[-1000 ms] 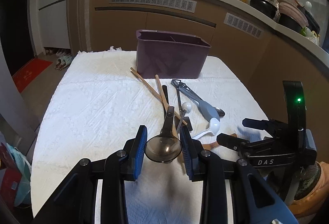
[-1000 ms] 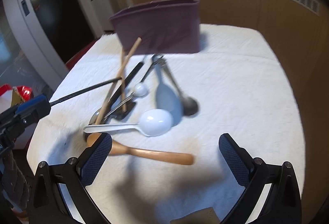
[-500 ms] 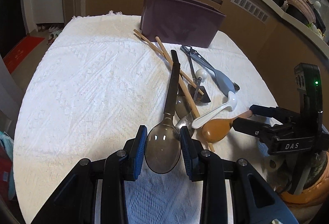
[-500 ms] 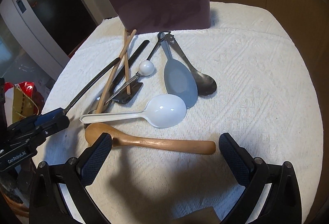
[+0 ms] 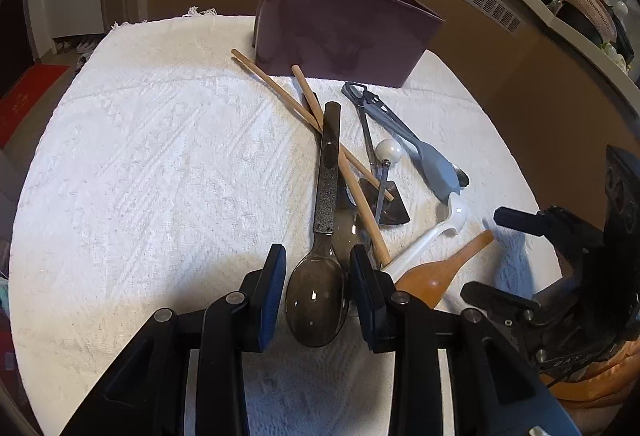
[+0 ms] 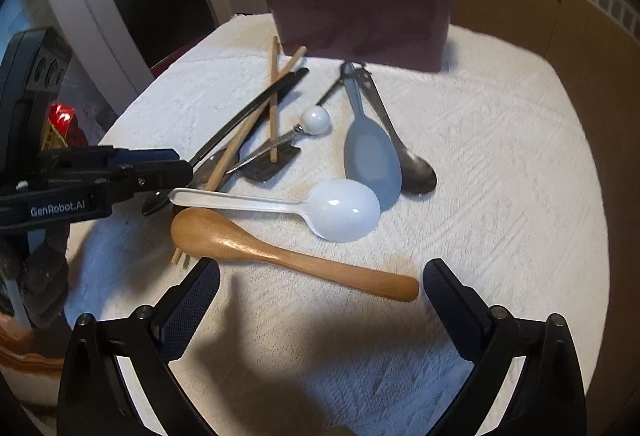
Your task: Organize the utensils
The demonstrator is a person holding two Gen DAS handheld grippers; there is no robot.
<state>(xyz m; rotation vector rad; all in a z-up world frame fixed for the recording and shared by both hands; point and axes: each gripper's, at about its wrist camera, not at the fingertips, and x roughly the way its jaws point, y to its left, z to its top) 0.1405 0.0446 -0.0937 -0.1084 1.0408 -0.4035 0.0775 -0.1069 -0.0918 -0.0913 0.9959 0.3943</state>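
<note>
Clamping the smoky dark spoon (image 5: 318, 300) by its bowl, the left gripper (image 5: 317, 294) keeps the handle pointing away toward the purple bin (image 5: 340, 36), the spoon lying over the pile of chopsticks (image 5: 304, 104). To the right, the wooden spoon (image 6: 280, 252) lies on the white cloth (image 6: 500, 164) crosswise just ahead of the right gripper (image 6: 320, 300), bowl left, handle right. That gripper's jaws have just been closing slightly but stand wide apart and empty; it is the nearer one.

Table under a white textured cloth (image 6: 500, 164), purple bin (image 6: 360, 12) at back, wooden spoon (image 6: 288, 256), white spoon (image 6: 320, 206), chopsticks (image 5: 280, 92)
</note>
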